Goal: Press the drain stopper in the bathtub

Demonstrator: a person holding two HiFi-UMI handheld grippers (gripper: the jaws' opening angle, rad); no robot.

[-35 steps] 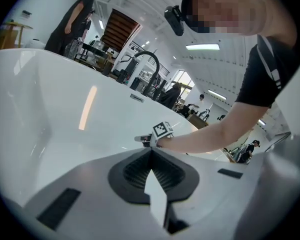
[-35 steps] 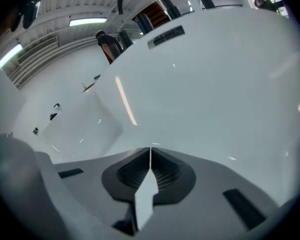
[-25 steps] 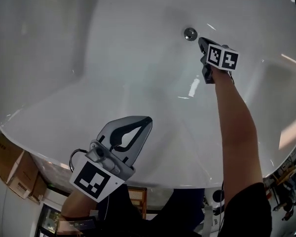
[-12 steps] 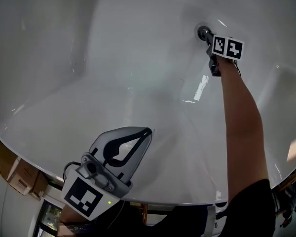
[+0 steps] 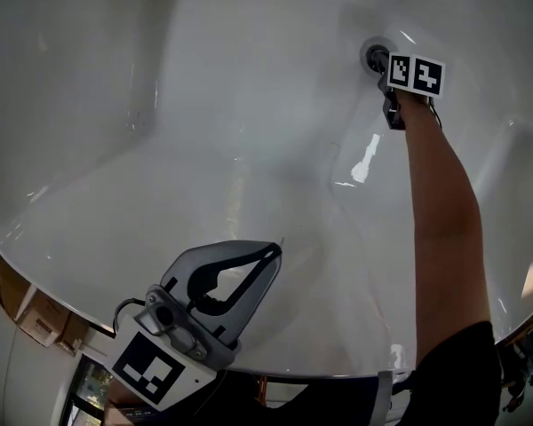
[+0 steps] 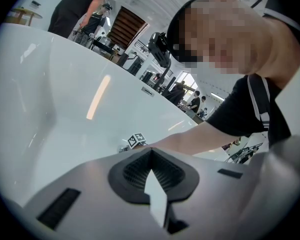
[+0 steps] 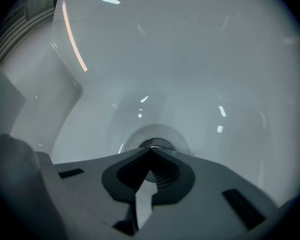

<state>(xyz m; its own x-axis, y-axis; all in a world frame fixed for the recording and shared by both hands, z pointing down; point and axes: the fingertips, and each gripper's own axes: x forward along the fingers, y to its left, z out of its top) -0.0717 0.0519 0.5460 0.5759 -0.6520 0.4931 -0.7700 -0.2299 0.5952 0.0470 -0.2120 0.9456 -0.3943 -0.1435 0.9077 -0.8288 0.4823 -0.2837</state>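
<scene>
The round metal drain stopper (image 5: 373, 56) sits in the floor of the white bathtub (image 5: 204, 105), far right in the head view. My right gripper (image 5: 380, 63) is shut, its closed tips right at the stopper, with the marker cube just behind. In the right gripper view the stopper (image 7: 157, 136) peeks out directly past the closed tips of the right gripper (image 7: 151, 149); contact is hard to judge. My left gripper (image 5: 271, 254) is shut and empty, held over the tub's near rim. In the left gripper view the left gripper (image 6: 150, 151) points toward the outstretched arm.
The tub's near rim (image 5: 62, 278) curves along the lower left. Cardboard boxes (image 5: 27, 313) stand on the floor outside it. The person's bare right arm (image 5: 444, 238) stretches across the tub. Workshop equipment and other people (image 6: 190, 101) show beyond the far rim.
My right gripper has moved forward and reached the drain stopper, which it was short of a second ago. The left gripper has stayed near the rim, shifting slightly.
</scene>
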